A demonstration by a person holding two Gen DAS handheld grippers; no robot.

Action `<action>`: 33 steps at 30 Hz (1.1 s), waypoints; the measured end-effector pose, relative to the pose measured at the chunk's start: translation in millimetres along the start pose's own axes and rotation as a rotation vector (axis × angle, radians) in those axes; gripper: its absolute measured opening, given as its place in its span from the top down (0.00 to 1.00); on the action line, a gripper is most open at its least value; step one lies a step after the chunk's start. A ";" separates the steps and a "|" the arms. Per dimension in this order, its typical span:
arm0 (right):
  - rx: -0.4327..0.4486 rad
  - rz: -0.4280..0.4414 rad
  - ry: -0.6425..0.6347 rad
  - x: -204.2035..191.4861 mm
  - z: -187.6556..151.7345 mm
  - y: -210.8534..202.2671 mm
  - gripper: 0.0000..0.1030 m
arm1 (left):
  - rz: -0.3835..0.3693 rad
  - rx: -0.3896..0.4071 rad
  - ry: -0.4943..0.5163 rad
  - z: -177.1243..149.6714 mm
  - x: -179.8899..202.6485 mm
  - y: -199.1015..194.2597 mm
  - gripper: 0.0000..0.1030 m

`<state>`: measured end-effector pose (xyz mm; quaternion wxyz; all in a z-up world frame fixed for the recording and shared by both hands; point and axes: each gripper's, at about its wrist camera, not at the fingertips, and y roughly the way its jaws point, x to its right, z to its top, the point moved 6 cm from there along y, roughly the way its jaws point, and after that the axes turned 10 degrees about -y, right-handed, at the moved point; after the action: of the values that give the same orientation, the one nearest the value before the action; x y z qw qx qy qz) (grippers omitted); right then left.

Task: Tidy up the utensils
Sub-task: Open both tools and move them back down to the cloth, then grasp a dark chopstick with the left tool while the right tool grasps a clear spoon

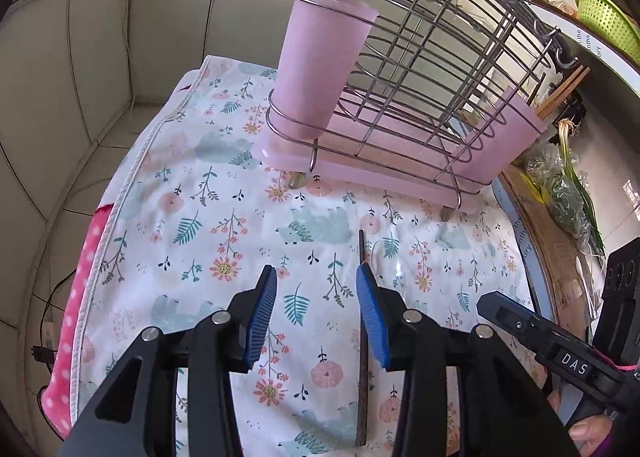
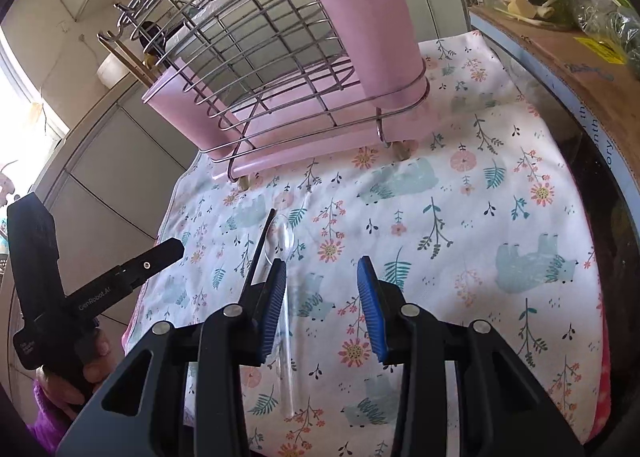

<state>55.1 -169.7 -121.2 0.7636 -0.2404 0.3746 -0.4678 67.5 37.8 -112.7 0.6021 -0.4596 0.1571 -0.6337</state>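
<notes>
- Left gripper [image 1: 316,297] was spread wide, holding nothing, above the floral cloth [image 1: 192,193].
- Right gripper [image 2: 322,289] was likewise parted and empty.
- Dark chopstick [image 1: 362,357] lay flat on the cloth, just beside the left gripper's right finger.
- Clear spoon [image 2: 285,297] lay next to the chopstick, near the right gripper's left finger.
- Wire rack [image 1: 420,69] with pink cups [image 1: 320,61] stood behind; one cup held utensils.

Both the left gripper [image 1: 316,313] and right gripper [image 2: 322,307] had matte black frames with silver rivets and ribbed blue pads [image 2: 276,305], white lettering on their bodies, and purple-sleeved hands [image 2: 80,373] gripping them.
</notes>
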 end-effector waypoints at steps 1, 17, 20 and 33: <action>-0.005 0.002 0.002 -0.1 -1.3 0.8 0.63 | -0.001 -0.005 0.002 -1.2 1.2 1.1 0.61; -0.040 0.017 0.019 1.9 -8.2 11.1 0.63 | 0.001 -0.048 0.011 -8.7 5.2 10.7 0.61; -0.044 0.017 0.020 1.8 -8.9 12.0 0.63 | -0.006 -0.053 0.004 -9.5 5.3 12.0 0.61; -0.059 0.016 0.021 -0.2 -10.1 15.6 0.63 | -0.016 -0.046 -0.004 -7.1 3.9 7.9 0.61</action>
<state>55.4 -162.7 -138.4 0.7559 -0.2548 0.3981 -0.4530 67.5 30.0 -120.9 0.5869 -0.4759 0.1666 -0.6336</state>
